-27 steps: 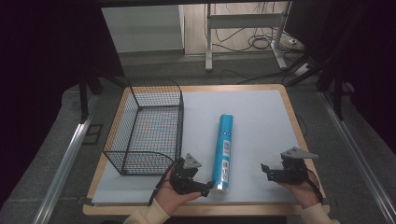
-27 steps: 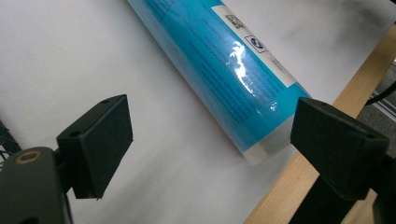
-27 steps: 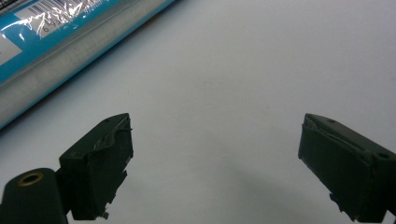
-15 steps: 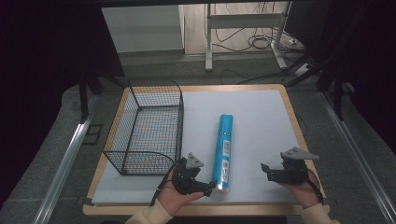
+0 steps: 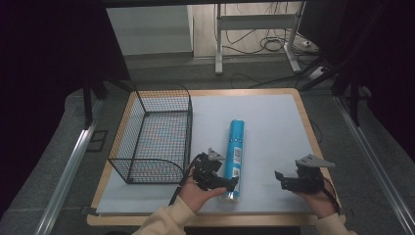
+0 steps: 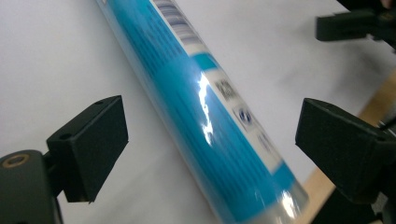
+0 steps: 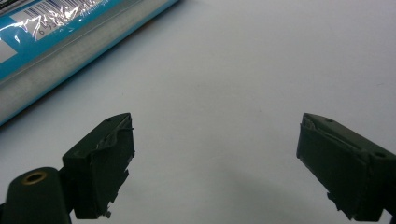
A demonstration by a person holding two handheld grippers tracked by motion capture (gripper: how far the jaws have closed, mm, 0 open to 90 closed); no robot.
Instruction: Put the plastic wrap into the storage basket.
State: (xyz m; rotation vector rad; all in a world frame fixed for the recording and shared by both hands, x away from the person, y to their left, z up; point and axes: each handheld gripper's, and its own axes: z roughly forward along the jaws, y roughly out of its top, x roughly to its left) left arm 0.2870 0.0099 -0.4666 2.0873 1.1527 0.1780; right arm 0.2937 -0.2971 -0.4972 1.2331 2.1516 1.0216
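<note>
1. The left gripper (image 5: pixel 230 182) sits at the near end of the blue tube (image 5: pixel 234 156), held in the person's left hand (image 5: pixel 195 196) at the front of the table. In the left gripper view its jaws stand wide apart, one on each side of the tube (image 6: pixel 205 121), with clear space between each pad and the wrapper, so nothing is pinched.
2. The right gripper (image 5: pixel 280 178) is in the person's right hand (image 5: pixel 318 200) near the front right of the table, well apart from the tube. In the right gripper view its jaws are spread, with bare table surface between them and the tube (image 7: pixel 70 32) off at the upper left.
3. The tube lies flat on the pale grey table top (image 5: pixel 274 122), roughly lengthwise away from the person, its far end near the middle of the board. It has a white label with a barcode and a glossy clear wrap.
4. A black wire basket (image 5: pixel 156 137) stands on the left part of the table, just beside the tube; from the high view it looks empty, though the mesh makes that hard to tell.
</note>
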